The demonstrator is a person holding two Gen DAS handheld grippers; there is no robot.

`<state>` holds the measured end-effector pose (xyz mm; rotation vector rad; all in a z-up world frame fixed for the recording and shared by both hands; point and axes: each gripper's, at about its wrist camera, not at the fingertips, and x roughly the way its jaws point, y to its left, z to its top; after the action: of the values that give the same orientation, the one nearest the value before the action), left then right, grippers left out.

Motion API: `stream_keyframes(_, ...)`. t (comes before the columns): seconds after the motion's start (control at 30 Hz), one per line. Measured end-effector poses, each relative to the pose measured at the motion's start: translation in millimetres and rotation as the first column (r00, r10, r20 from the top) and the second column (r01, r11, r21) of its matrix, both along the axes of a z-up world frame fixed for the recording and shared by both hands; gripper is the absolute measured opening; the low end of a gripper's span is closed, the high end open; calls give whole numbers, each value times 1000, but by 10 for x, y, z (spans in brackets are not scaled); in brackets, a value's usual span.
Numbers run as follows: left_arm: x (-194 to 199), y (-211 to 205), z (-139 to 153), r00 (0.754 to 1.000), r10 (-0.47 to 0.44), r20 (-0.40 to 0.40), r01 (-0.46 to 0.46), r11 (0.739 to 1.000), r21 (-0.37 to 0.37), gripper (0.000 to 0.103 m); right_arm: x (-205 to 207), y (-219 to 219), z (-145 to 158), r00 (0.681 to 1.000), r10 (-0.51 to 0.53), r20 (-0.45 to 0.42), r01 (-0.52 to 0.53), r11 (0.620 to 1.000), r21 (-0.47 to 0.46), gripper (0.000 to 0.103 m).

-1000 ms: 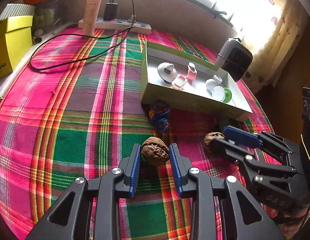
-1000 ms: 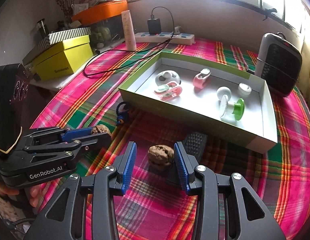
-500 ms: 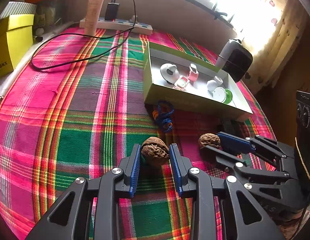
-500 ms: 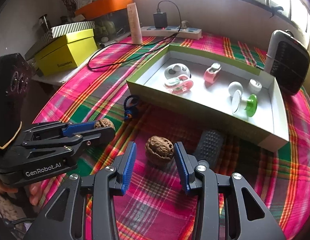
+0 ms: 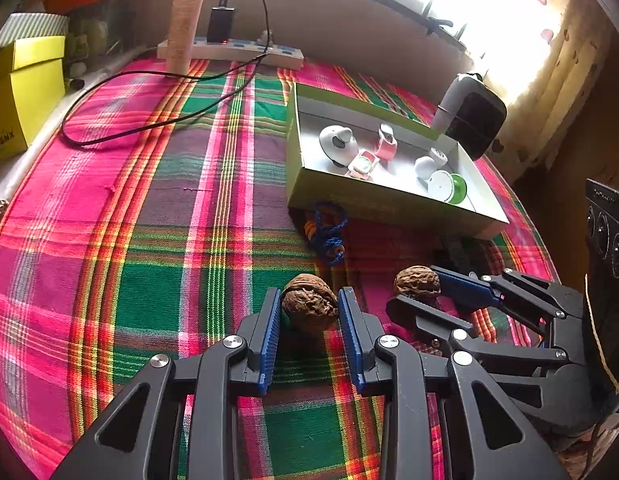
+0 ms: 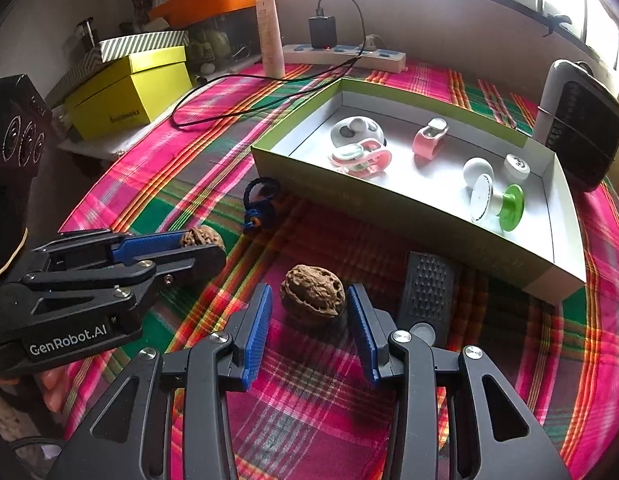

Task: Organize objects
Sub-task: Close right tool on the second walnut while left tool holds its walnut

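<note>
- Left gripper [image 5: 309, 308]: blue pads closed against both sides of a walnut [image 5: 309, 307]; the nut is pinched between them, low over the plaid tablecloth [image 5: 149, 240]. Contact with the cloth cannot be told.
- Right gripper [image 6: 309, 300]: fingers set fairly wide, straddling a 2nd walnut [image 6: 312, 295] with a gap on each side. Nut rests on the cloth.
- The 2 walnuts sit near each other, in front of the green-edged box [image 6: 429, 216].
- Box holds several small items, among them a pink clip [image 6: 429, 140] and a white-and-green knob [image 6: 497, 202].
- Blue cord loop [image 6: 259, 202] lies just beside the box's front wall.
- Black textured remote [image 6: 427, 294] lies on the cloth, just right of the right gripper's walnut.
- Yellow box [image 6: 129, 92] and power strip [image 6: 345, 54] at the far side.
</note>
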<state>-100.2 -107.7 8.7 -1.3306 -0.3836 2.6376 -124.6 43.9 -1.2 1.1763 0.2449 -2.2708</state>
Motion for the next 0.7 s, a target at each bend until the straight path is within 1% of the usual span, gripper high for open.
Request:
stream_keyframes(0.5,11,23,3,1000,-5,-5,5,1000,-26,27,-6,-2,-7,1000,-4,-23,4,1000,-1,40)
stream_keyframes(0.53,13,29,3,1000,-6,-5,6,1000,-28,27,-7,-1,-7,1000,-5,-24,5,1000,-1,40)
stream_keyframes(0.6,12,29,5,1000,-5,-6,5,1000,-30,27,-7,5,-6,1000,-11,-27,11,1000,0,36)
stream_keyframes(0.7,10,29,8,1000,-4,-8,3,999,-38,27,-6,7,-4,1000,-11,-27,11,1000,0,34)
